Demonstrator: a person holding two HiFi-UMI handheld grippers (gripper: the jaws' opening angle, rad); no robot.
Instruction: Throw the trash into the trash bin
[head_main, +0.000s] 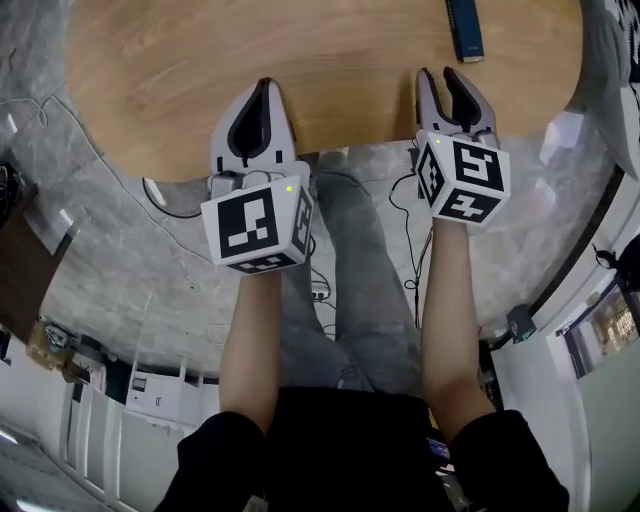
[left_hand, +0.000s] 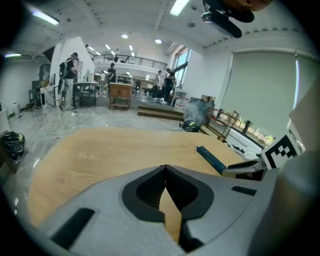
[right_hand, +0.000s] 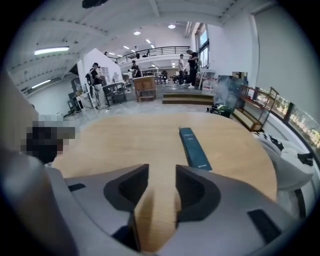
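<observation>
A long dark blue box (head_main: 464, 28) lies on the round wooden table (head_main: 330, 60), at its far right in the head view. It also shows in the left gripper view as the blue box (left_hand: 212, 158) and in the right gripper view as the blue box (right_hand: 194, 147), ahead of the jaws. My left gripper (head_main: 264, 84) hangs over the table's near edge, shut with its tips touching and nothing in it (left_hand: 165, 168). My right gripper (head_main: 438, 76) is beside it, open with a narrow gap and only bare tabletop between the jaws (right_hand: 161, 170). No trash bin is in view.
Black and white cables (head_main: 408, 215) trail over the grey marble floor (head_main: 130, 260) under the table edge. A pale chair (right_hand: 295, 165) stands at the table's right. A black helmet (left_hand: 12, 142) sits to the left. People stand far off in the hall.
</observation>
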